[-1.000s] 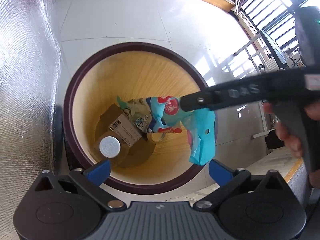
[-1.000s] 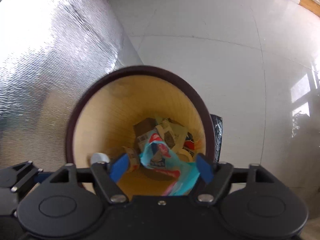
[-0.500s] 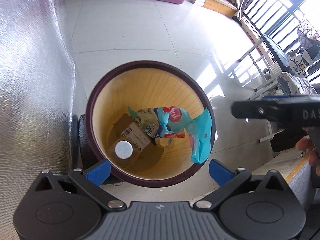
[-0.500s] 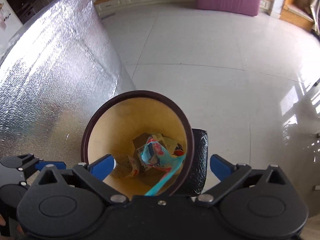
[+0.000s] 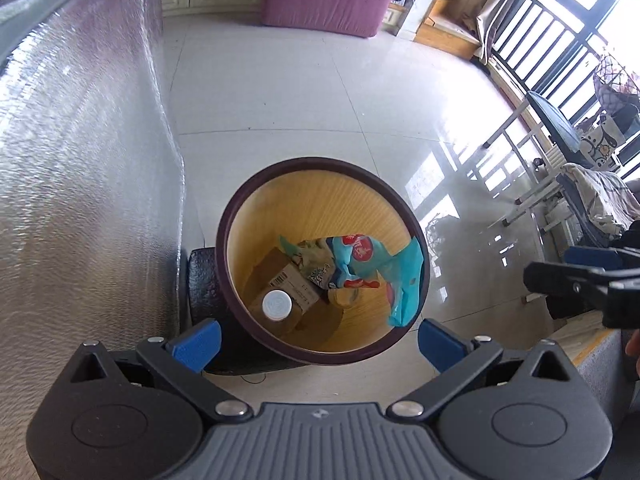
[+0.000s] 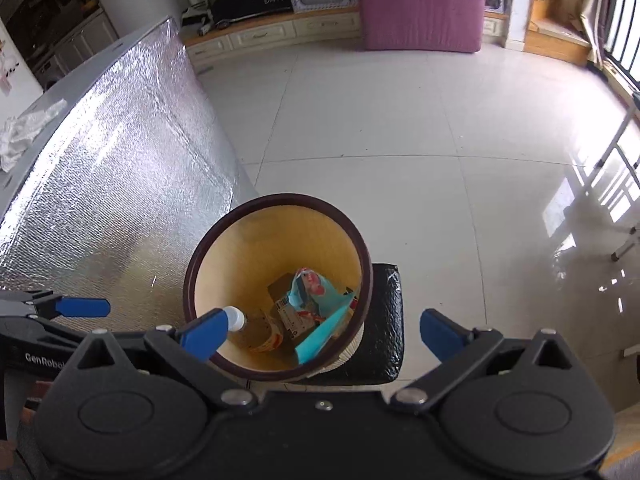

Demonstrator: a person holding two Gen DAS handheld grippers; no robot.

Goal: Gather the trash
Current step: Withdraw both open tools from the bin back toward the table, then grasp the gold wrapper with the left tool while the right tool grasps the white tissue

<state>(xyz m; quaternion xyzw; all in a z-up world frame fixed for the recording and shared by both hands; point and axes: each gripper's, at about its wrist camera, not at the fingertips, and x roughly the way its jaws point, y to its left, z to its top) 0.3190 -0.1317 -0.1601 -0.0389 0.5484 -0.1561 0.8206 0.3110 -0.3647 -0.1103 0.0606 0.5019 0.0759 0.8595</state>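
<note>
On the pale tiled floor (image 5: pixel 280 92), a silver foil-covered panel (image 5: pixel 80 184) is standing at the left, and just to its right a round bin (image 5: pixel 320 168) with a dark rim and a yellow wood-look inside is sitting beside a black block (image 6: pixel 386 320). Inside the bin, a bottle with a white cap (image 5: pixel 276 305) is lying next to a cardboard box (image 5: pixel 290 284), and a teal snack wrapper (image 5: pixel 372 264) is draping from the heap up the right wall to the rim. The left gripper (image 5: pixel 316 338) is hovering above the bin, its blue pads spread wide with nothing between them. The right gripper (image 6: pixel 320 330) is likewise hanging over the bin with its jaws fully apart and empty. Farther right, sunlight is glaring across the tiles near a barred window (image 5: pixel 560 44).
</note>
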